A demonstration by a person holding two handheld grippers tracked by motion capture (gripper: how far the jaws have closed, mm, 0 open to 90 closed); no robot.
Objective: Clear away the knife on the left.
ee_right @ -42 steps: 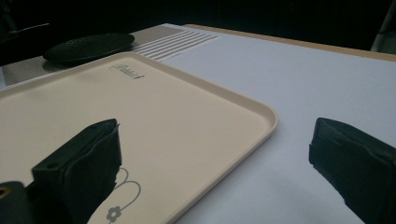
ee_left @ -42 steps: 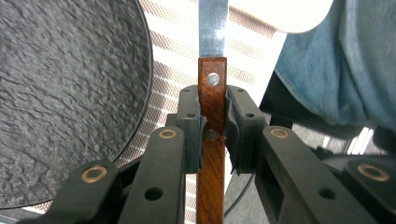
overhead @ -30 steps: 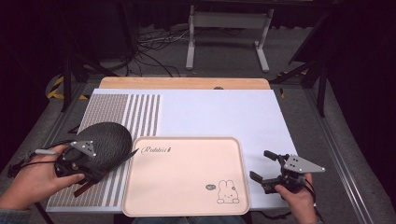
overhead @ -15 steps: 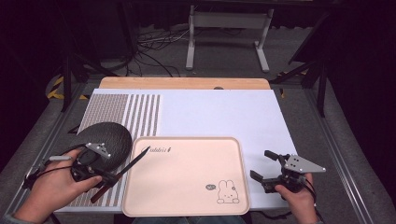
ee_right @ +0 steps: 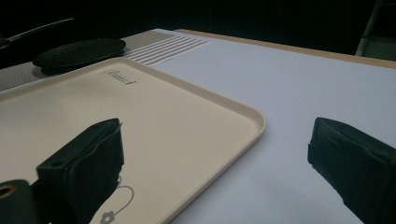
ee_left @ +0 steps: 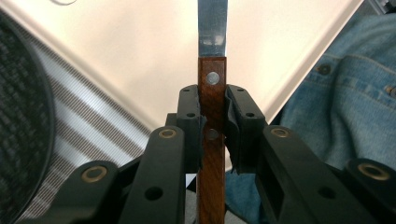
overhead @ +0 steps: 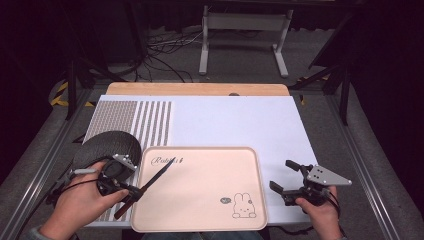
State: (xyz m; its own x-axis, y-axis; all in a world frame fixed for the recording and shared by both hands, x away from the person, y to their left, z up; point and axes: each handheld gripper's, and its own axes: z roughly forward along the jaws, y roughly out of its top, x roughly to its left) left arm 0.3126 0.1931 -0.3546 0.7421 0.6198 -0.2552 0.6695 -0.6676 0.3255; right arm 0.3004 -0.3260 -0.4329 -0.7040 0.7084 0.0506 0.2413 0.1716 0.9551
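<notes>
My left gripper (overhead: pixel 128 192) is shut on the brown wooden handle of a knife (overhead: pixel 148 185) at the left edge of the pink tray (overhead: pixel 200 150). The blade slants up and to the right over the tray's near-left part, and its tip lies close to the printed lettering. In the left gripper view the pads clamp the riveted handle of the knife (ee_left: pixel 212 79), with the steel blade running out over the tray (ee_left: pixel 140 46). My right gripper (overhead: pixel 281 174) rests on the white mat just right of the tray, open with nothing between its jaws; in its own view this gripper (ee_right: pixel 215 130) straddles the tray's corner (ee_right: pixel 252 119).
A dark round woven mat (overhead: pixel 107 145) lies left of the tray on the striped part of the white table mat (overhead: pixel 225 120). A wooden strip (overhead: pixel 200 89) runs along the far edge. A metal stand and cables sit on the floor beyond.
My left hand has carried the knife to the right, off the dark round mat and onto the tray's left side. The right gripper has stayed still.
</notes>
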